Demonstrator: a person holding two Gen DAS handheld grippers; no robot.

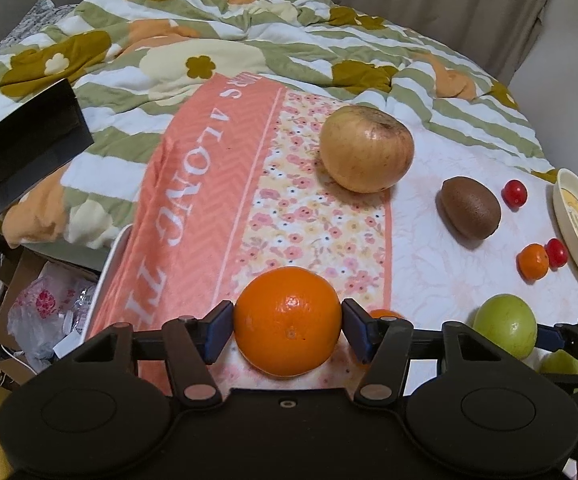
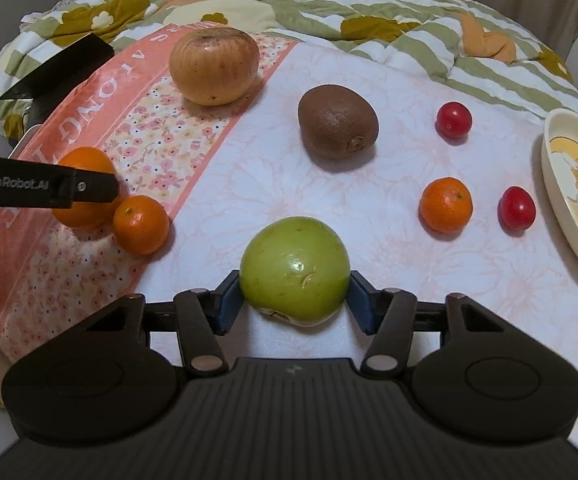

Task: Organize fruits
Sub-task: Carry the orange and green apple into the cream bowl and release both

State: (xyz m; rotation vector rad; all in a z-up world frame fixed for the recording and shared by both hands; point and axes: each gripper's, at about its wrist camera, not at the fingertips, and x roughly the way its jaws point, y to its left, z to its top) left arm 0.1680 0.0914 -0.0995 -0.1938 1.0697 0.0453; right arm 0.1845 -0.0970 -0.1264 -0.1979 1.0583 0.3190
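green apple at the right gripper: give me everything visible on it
The green apple is round, pale yellow-green and glossy, with small scuffs and a brownish spot at its lower front edge. It sits on the white-pink patterned cloth between the blue pads of the right gripper, which touch both sides. No other fruit touches it.

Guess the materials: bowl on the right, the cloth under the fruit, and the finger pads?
Bowl: likely glazed ceramic or melamine; glossy cream rim, printed cartoon inside.
Cloth: thin woven fabric, matte, faint pink floral print, slight wrinkles.
Pads: blue, matte, probably rubber or foam, on black plastic fingers either side of the green fruit.
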